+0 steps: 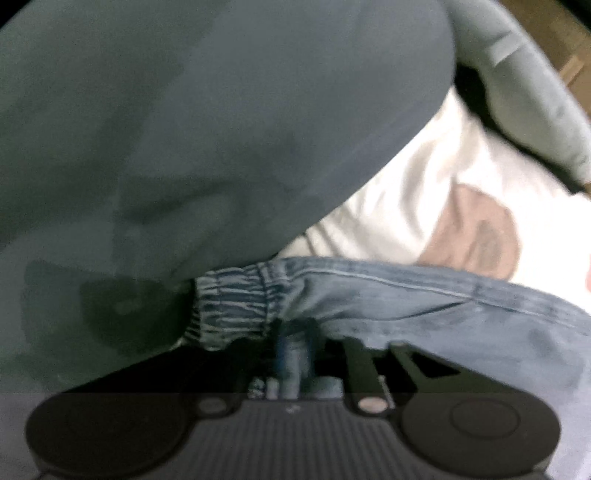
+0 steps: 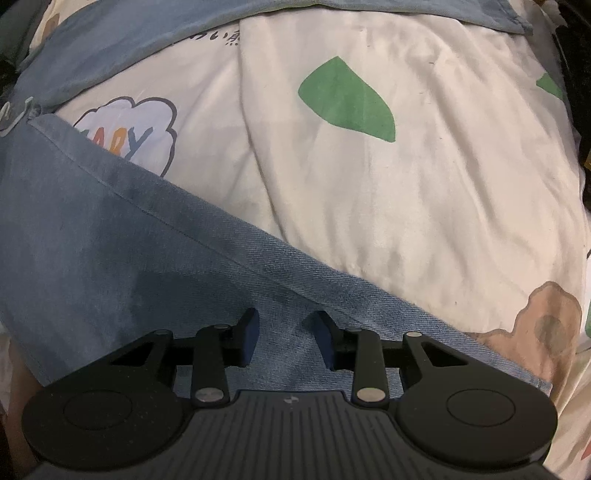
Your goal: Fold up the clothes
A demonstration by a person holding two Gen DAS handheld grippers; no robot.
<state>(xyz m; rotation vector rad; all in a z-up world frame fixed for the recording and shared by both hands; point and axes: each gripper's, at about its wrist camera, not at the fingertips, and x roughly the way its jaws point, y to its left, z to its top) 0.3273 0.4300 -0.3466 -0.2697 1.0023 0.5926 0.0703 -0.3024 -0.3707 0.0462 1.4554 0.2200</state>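
Observation:
A pair of blue jeans lies on a printed white bedsheet. In the left wrist view my left gripper [image 1: 293, 347] is shut on the jeans [image 1: 424, 299] near the gathered elastic waistband [image 1: 232, 299]; its fingers are mostly buried in denim. The view is blurred. A large grey-blue cloth [image 1: 203, 129] hangs over the upper left. In the right wrist view my right gripper [image 2: 284, 328] is open and empty, its blue pads [image 2: 251, 332] just above a flat jeans leg [image 2: 129, 240] that runs diagonally under it.
The white sheet [image 2: 424, 184] carries a green leaf print [image 2: 351, 99], a cloud print [image 2: 129, 129] and a brown print [image 2: 546, 325]. Another strip of denim [image 2: 184, 22] lies along the far edge. A pale grey sleeve [image 1: 524, 81] shows at upper right.

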